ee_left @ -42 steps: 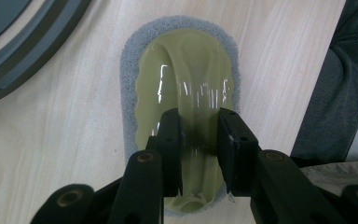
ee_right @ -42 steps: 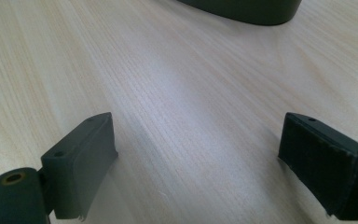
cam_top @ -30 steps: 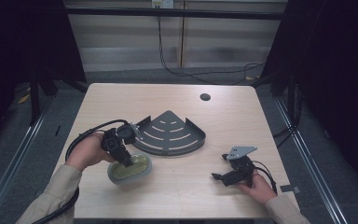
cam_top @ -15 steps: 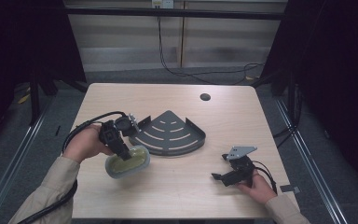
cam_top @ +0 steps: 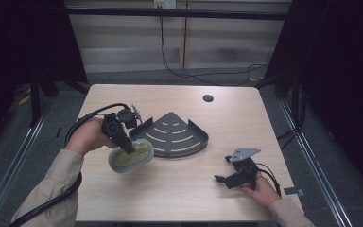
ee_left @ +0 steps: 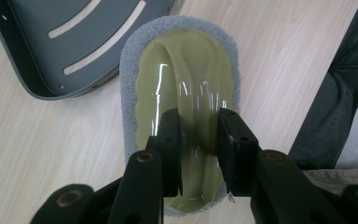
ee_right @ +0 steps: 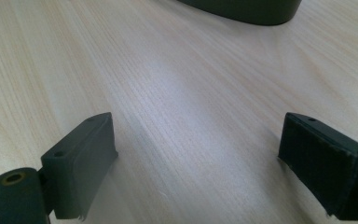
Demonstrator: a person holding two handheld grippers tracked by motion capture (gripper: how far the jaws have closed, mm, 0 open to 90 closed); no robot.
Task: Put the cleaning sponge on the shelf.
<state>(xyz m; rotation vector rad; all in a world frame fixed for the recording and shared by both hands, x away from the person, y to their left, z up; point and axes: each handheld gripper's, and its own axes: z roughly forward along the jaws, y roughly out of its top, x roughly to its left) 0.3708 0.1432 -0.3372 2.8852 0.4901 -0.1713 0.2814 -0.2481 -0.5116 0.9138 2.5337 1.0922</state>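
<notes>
A dark hole (cam_top: 208,98) sits at the table's (cam_top: 246,127) one o'clock, with cables (cam_top: 203,75) on the floor beyond at twelve.

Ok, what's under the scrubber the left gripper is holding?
Mostly bare table; the scrubber sits beside the dark corner shelf, not over it in the left gripper view. The left gripper is clamped on its green handle. The pad hides whatever lies directly beneath.

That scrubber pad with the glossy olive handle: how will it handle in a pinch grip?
The grey scrubbing pad with a glossy olive plastic handle is probably light: the left gripper carries it by the ridge alone. The shiny handle looks slippery, so it may pivot between the fingers. The fuzzy grey rim looks soft; the moulded top likely stays stiff.
</notes>
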